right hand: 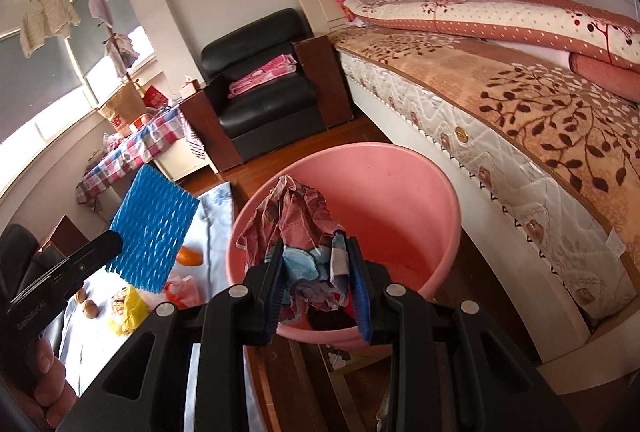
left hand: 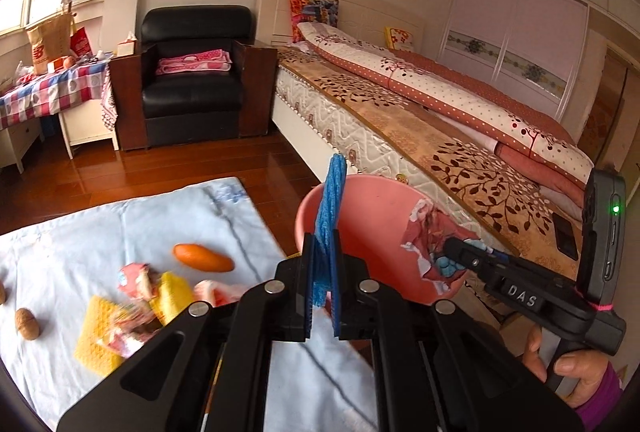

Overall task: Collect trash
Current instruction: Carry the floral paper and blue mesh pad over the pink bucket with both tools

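Step in hand: I judge this the drop-off stage. Both tongs carry trash and are at the pink basin (right hand: 400, 200), which I take as the bin.

Left tongs (left hand: 323, 272): closed tight on a blue foam sheet (left hand: 330, 224), pinched near its lower end, almost no gap between the pads.

Right tongs (right hand: 320, 272): partly closed around a crumpled wrapper (right hand: 304, 228), wide enough for the wad, pressing it from both sides.

Foam sheet, place: just beside the basin's near-left rim, at rim height. I cannot tell whether it is over the opening yet.

Foam sheet, axis: long axis nearly upright, free end pointing up and leaning a little away from me. Edge-on in the left view, broad face showing in the right view.

Wrapper, place: over the near rim of the basin, above the inside. I cannot tell if it touches the wall. No clear long axis, just a bunched wad.

Basin: stands on the wood floor (left hand: 160, 168) between the pale blue cloth (left hand: 120, 232) and the bed (right hand: 520, 120); inside looks bare of trash.

Left behind on the cloth: yellow foam pieces (left hand: 100, 328), more wrappers (left hand: 134, 282), an orange sausage-shaped item (left hand: 203, 258), walnuts (left hand: 27, 324).

Next move, my call: open the right tongs to let the wrapper fall, bring the foam sheet fully over the opening, tip it down, release.

Risk: the light sheet may catch the rim and fall outside.
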The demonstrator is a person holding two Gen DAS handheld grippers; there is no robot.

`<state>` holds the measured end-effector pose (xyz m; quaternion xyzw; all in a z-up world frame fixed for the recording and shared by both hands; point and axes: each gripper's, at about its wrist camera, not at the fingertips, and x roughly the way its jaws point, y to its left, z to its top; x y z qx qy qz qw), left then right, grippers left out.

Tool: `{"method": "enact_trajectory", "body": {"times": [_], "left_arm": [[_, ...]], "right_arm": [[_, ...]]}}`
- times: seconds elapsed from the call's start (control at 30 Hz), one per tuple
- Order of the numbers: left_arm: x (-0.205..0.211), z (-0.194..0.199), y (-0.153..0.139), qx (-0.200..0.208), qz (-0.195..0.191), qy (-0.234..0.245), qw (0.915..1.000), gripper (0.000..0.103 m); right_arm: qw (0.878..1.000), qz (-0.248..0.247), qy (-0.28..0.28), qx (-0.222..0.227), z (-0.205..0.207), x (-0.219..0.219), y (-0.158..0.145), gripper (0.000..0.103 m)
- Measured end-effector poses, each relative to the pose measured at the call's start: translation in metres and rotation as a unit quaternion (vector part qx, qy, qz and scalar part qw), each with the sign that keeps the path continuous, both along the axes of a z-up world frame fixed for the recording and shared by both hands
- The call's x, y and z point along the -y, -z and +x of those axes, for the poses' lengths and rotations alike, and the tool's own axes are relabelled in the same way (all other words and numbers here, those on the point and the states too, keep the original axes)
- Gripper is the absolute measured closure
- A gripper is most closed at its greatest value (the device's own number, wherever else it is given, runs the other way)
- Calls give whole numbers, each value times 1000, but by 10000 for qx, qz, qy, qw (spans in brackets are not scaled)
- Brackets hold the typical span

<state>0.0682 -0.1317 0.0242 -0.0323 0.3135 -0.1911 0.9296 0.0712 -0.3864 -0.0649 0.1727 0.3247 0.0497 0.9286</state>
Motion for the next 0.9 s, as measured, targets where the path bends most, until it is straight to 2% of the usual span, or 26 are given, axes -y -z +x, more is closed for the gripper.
{"method": "enact_trajectory", "body": {"times": [0.33, 0.9], "left_arm": [[42, 25, 16, -245, 142, 320, 9991, 97], [66, 42, 32, -335, 294, 341, 9984, 97]], "right_arm": [[9997, -87, 128, -168, 11, 8, 11, 74], [9984, 4, 412, -387, 24, 22, 24, 73]]}}
